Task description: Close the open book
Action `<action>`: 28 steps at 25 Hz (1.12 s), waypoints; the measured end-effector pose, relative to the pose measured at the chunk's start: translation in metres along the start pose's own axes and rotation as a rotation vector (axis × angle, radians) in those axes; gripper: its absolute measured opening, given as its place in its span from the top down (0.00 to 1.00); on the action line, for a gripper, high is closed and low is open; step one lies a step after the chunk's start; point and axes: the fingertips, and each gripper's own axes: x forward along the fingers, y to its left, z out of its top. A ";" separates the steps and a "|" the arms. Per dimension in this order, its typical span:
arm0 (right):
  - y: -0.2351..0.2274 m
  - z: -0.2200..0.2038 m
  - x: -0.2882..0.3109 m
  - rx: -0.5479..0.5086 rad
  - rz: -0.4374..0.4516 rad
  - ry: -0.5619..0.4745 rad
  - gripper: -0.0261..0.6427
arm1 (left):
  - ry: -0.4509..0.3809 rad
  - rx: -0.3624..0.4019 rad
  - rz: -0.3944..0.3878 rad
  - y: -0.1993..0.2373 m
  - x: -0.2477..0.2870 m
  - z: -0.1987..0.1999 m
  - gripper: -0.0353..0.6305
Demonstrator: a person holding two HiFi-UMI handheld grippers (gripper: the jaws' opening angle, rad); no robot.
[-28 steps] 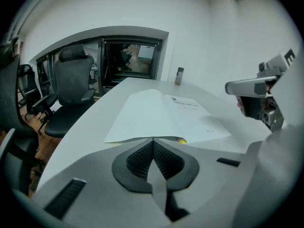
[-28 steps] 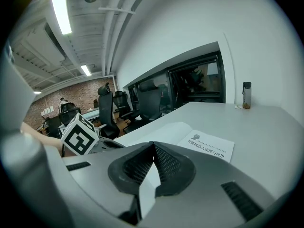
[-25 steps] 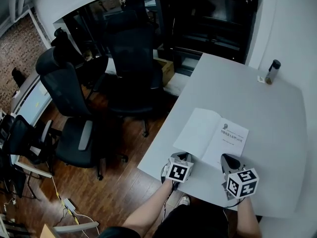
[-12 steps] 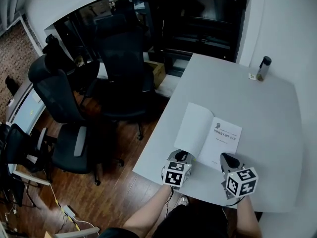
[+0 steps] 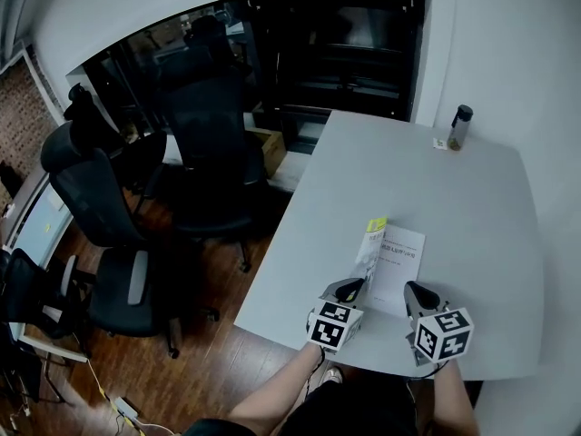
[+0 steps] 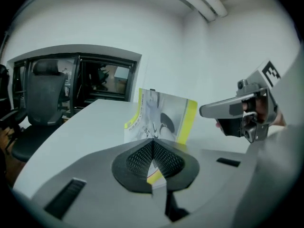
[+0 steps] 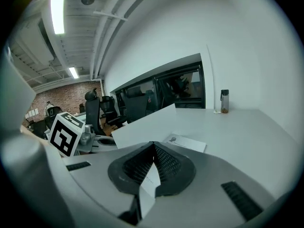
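My left tongs (image 5: 349,291) are clamped on the near edge of the book's (image 5: 390,257) cover (image 5: 370,243); the pads meet on its yellow margin. My right tongs (image 5: 419,296) are pinched on the near edge of a white page (image 5: 401,260), pads closed on the sheet.

The book sits close to the near edge of the table (image 5: 472,198), nearer its left edge than its right. The right half lies flat with print facing up; the left half stands almost upright on the spine, its yellow-trimmed outer face turned left.

I judge the book light and thin, a paperback, so the cover should bend rather than swing as a board. A hold at one edge may let the far end sag or curl; a slow swing over the spine should suit it. The page under my right tongs is only paper, soft and easy to crease or tear, so that pinch must come away before the cover lands. The table looks smooth, and the book could slide on it if I push sideways.

The table is pale grey and bare but for a dark-capped bottle (image 5: 460,126) by the far edge, toward the far right corner, well apart from the book. Black chairs (image 5: 209,125) stand off the left edge on a wood floor (image 5: 209,361), with dark glass beyond and white walls to the right.
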 end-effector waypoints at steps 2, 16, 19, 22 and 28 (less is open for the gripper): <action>-0.008 -0.001 -0.008 0.008 -0.026 -0.008 0.96 | 0.023 0.014 -0.032 -0.012 0.008 -0.006 0.94; -0.018 -0.020 -0.041 0.041 -0.076 -0.016 0.96 | 0.184 0.038 -0.087 -0.049 0.013 -0.048 0.94; -0.019 -0.021 -0.044 0.045 -0.062 -0.018 0.96 | 0.267 0.047 -0.098 -0.058 0.019 -0.066 0.94; -0.027 -0.024 -0.050 0.047 -0.054 -0.012 0.96 | 0.336 0.067 -0.112 -0.070 0.031 -0.081 0.94; -0.033 -0.033 -0.066 0.056 -0.032 0.003 0.96 | 0.404 0.045 -0.085 -0.078 0.043 -0.094 0.94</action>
